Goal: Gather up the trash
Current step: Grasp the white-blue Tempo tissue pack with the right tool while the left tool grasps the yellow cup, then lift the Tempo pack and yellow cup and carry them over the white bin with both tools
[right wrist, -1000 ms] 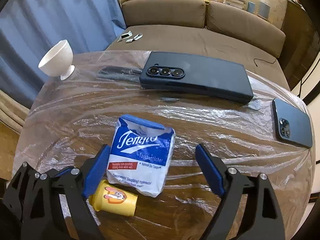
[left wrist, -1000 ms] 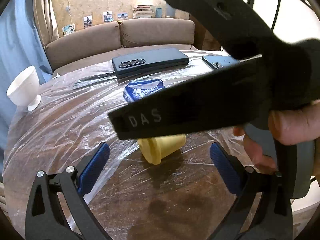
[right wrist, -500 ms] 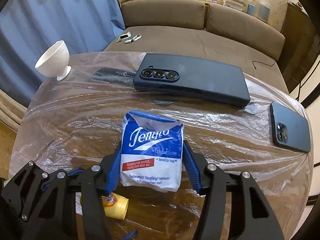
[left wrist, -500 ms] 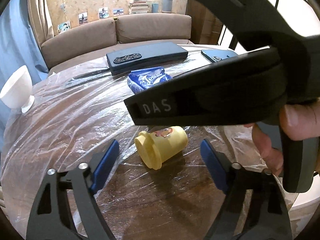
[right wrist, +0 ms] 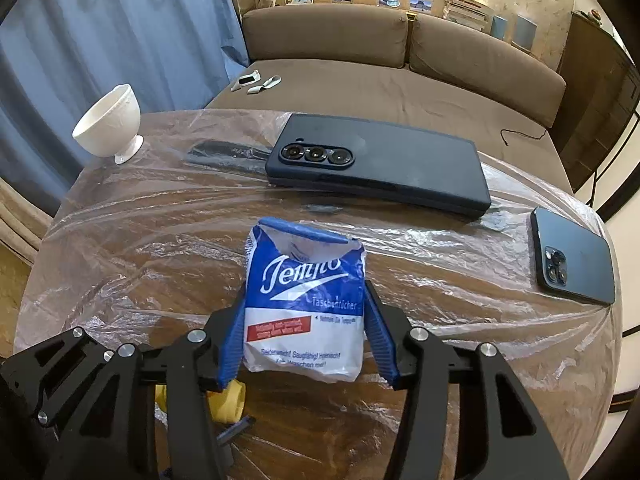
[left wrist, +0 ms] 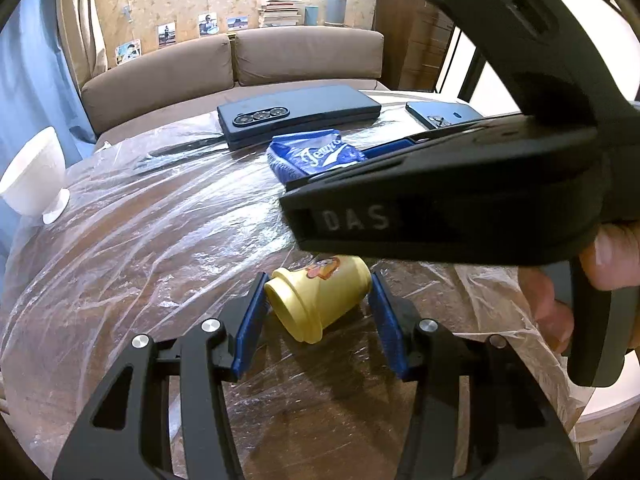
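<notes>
Closing on two pieces of trash at once, both hand-held grippers are in the pick-up stage. The left gripper [left wrist: 316, 316] has its jaws closing around the yellow cup [left wrist: 320, 300], which lies on its side on the plastic-covered table [left wrist: 140, 240]; the blue pads sit at or just beside the cup's rim and base, and firm pressure cannot be confirmed. The right gripper [right wrist: 306, 340] has its jaws closing as well, with the tissue packet [right wrist: 306, 308] between them; both pads lie against the packet's sides and the film bulges above them, so this reads as a grasp.

Taking the large dark phone [right wrist: 380, 168] as landmark: the packet sits on the near side of it, and the cup lies nearer still, partly hidden under the right gripper's frame in that gripper's view. A smaller phone [right wrist: 572, 256] lies to the right of the landmark, a white footed bowl [right wrist: 108, 124] well to its left, and a sofa [right wrist: 400, 60] behind it.

Progress assessment: early. Both items rest on the table; neither has been lifted. No bin or bag is visible, so lifting, carrying and depositing all remain outstanding.
</notes>
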Demonstrator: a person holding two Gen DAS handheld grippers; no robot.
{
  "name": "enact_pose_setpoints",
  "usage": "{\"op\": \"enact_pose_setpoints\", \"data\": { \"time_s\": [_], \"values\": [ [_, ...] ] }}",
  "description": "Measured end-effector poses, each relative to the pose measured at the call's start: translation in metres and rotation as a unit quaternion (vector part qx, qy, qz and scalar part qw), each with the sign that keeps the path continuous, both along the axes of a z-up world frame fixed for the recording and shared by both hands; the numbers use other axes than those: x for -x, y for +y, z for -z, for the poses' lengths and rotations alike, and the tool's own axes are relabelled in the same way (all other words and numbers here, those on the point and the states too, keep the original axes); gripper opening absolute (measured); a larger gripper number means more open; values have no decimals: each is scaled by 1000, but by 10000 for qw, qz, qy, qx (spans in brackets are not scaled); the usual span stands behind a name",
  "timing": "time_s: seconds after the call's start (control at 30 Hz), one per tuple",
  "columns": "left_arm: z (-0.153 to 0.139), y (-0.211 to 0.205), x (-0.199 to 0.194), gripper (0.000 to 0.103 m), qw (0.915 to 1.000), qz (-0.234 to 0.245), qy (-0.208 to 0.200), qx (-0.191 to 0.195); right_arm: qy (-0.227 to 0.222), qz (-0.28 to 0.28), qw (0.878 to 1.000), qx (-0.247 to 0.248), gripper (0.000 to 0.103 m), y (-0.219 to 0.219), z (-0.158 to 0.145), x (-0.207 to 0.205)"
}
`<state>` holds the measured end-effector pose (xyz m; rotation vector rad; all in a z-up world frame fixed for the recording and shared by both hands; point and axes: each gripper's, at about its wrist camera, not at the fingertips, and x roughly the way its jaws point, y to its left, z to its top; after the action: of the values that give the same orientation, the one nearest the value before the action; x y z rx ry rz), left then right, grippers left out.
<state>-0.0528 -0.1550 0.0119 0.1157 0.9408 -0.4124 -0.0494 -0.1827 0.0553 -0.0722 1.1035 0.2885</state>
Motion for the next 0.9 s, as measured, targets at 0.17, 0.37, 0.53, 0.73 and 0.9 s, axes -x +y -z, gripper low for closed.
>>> {"op": "enact_pose_setpoints", "data": {
  "time_s": [0.17,0.37,0.53,0.73,0.9],
  "values": [
    [0,3,6,52,10000,-30,-3,-32,-39,67,10000,-36,51,-6,-2,6],
    [0,9,15,52,10000,-64,5,-2,-37,144,9997,-182,50,-15,-5,18],
    [-1,15,17,52,10000,-59,-13,3,-75,216,9994,-265,50,-20,-8,32],
    [-7,19,22,52,9999,-65,-95,45,-135,254,9990,-350,49,-23,-14,53],
    [-13,23,30,52,9998,-88,-141,70,-153,238,9988,-407,49,-21,-18,73]
  ]
}}
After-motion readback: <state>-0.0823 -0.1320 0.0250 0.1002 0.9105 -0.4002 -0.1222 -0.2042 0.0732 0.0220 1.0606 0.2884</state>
